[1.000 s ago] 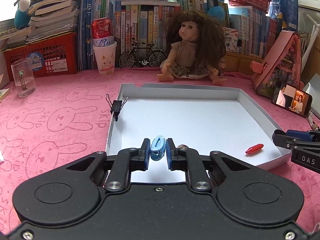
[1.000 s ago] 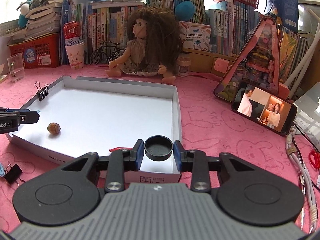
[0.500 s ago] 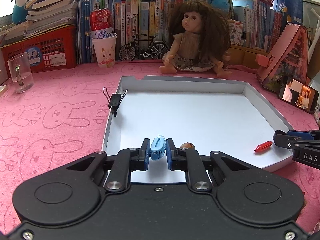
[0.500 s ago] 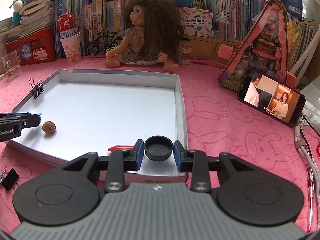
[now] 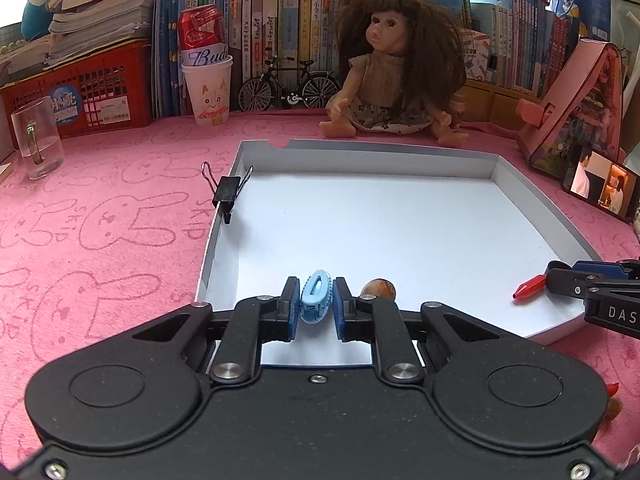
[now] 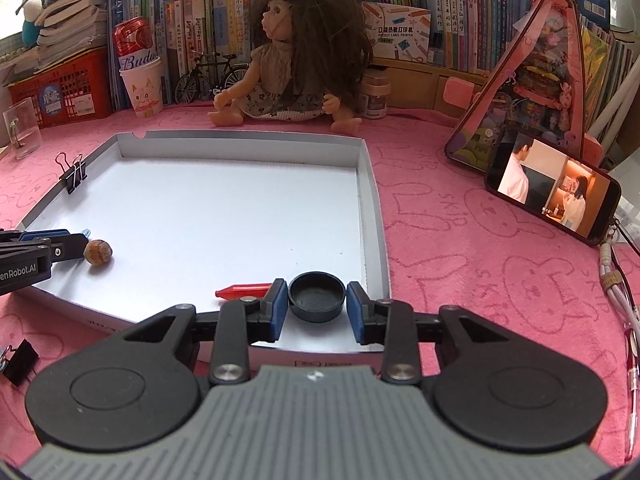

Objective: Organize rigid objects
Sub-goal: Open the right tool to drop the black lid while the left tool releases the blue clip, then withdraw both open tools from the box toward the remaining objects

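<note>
**A:** The blue clip (image 5: 316, 297) sat upright between the left gripper's (image 5: 316, 300) pads, both pads pressed on it, right over the near-left corner of the white tray (image 5: 400, 156).

**B:** And the cap?

**A:** The black cap (image 6: 317, 297) was between the right gripper's (image 6: 317, 306) pads at the tray's near-right corner, open side up. Those jaws had just been opening, and a sliver of gap showed on each side, so the pads were off it.

**B:** So one clamped, one let go. What else was in the tray?

**A:** A brown nut (image 5: 378, 288) lay on the tray floor just right of the left gripper's tips. A red crayon (image 6: 242, 291) lay flat near the front edge, just left of the cap, with the right gripper's left pad partly in front of it.

**B:** On the rim?

**A:** A black binder clip (image 5: 227, 193) was clamped on the left wall, handles up. A second binder (image 6: 19, 361) lay on the pink cloth (image 5: 100, 224) outside the tray's near-left corner.

**B:** Behind the tray?

**A:** A doll (image 5: 394, 76) sat just past the far wall. Left of it stood a toy bike (image 5: 290, 88), then a paper cup (image 5: 208, 90) with a red can (image 5: 200, 36) in it, and a glass mug (image 5: 37, 138) further left. A phone (image 6: 554, 192) leaned off to the right, its screen lit, against a pink house-shaped toy (image 6: 532, 92).
</note>
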Tool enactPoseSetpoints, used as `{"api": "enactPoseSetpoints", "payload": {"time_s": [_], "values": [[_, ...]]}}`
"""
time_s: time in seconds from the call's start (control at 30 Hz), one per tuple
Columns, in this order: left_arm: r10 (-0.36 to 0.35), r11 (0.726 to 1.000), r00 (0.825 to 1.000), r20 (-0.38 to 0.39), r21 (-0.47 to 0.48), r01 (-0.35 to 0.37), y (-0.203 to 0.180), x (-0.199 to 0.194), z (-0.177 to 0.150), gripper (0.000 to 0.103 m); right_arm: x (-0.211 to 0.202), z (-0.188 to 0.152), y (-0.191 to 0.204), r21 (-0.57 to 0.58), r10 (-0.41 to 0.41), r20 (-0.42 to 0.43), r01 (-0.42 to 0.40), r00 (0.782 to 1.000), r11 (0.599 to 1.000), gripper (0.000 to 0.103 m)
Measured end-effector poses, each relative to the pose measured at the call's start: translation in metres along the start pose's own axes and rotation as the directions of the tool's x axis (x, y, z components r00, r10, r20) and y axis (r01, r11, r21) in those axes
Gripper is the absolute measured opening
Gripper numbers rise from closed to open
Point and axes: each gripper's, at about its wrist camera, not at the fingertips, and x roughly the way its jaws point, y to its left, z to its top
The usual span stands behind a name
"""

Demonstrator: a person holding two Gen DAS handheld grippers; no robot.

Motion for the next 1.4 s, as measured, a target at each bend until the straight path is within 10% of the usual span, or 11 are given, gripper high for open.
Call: {"api": "enactPoseSetpoints", "payload": {"time_s": [0.6,1.4], "values": [[-0.022,1.000,0.998,0.052,-0.011,0.023,0.000,-0.027,0.000,0.051,-0.023,0.000,-0.003,0.039,0.021,0.072,-0.024,0.997,0.999,0.064],[-0.081,0.997,0.988,0.129,0.019,0.079,0.004,-0.096,-0.045,0.069,-0.076,-0.046,0.004,0.016,0.104,0.186,-0.109,0.977,0.994,0.077]]}}
